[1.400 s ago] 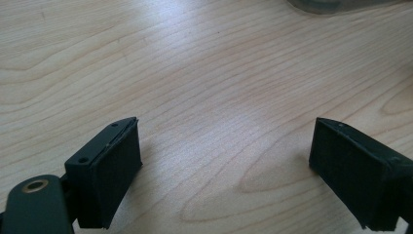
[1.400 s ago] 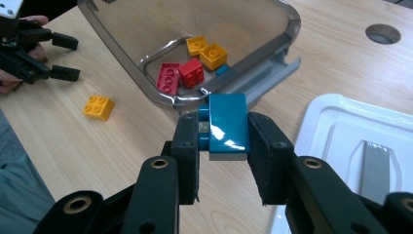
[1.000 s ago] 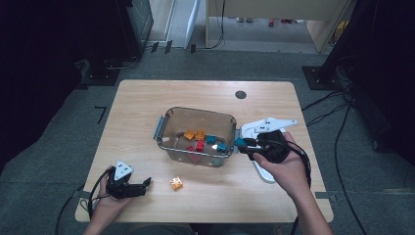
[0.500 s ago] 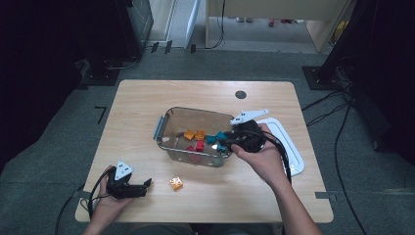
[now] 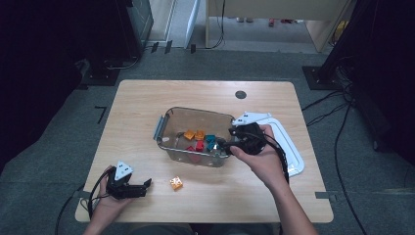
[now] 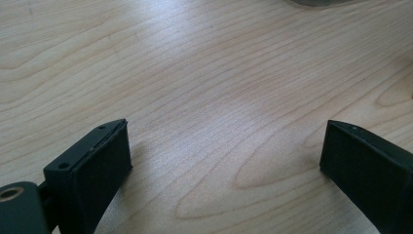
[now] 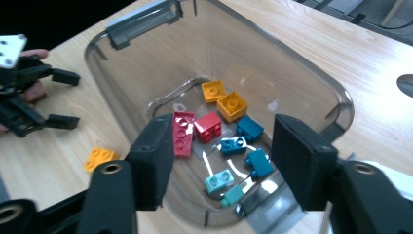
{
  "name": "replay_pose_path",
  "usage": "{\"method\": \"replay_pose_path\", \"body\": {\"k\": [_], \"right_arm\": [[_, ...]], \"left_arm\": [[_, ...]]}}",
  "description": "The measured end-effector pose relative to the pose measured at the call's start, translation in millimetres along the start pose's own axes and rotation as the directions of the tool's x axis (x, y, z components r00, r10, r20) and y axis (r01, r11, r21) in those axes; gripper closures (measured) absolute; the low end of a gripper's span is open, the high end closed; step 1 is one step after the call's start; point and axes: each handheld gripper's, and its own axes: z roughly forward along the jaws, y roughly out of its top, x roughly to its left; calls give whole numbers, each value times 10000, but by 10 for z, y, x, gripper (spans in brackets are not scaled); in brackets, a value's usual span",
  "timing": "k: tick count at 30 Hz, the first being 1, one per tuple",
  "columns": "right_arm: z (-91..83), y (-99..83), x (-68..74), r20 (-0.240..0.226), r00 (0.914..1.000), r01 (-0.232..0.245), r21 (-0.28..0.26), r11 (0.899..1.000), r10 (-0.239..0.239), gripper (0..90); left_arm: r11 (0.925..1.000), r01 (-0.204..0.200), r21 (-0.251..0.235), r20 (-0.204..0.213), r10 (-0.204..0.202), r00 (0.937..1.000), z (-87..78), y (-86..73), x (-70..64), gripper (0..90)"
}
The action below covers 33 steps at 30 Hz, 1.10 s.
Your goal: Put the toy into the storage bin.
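bricks (image 7: pixel 229 141) | heaped in bin (image 5: pixel 169 120), mid-table, below and just left of right gripper (image 5: pixel 226 142) | right jaws held wide, empty | left gripper (image 5: pixel 140 187) parked near-left, agape, empty, farther off

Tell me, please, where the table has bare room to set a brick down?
The far strip beyond the clear bin and the left side are bare. It is crowded right of the bin, where the right gripper and white lid sit.
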Motion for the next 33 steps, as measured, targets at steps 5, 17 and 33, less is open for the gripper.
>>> {"method": "replay_pose_path", "body": {"k": [5, 17, 33], "right_arm": [[-147, -188, 58, -218, 9997, -81, -119, 9999, 79, 223], [18, -928, 369, -625, 9980, -18, 95, 10000, 23, 212], [540, -1257, 599, -860, 9961, -131, 703, 9974, 191, 285]], "left_arm": [[10000, -9, 19, -2, 9, 10000, -1, 0, 0, 43], [10000, 31, 36, -88, -31, 10000, -11, -4, -62, 46], [9983, -487, -313, 666, 507, 9965, 57, 124, -615, 441]]}}
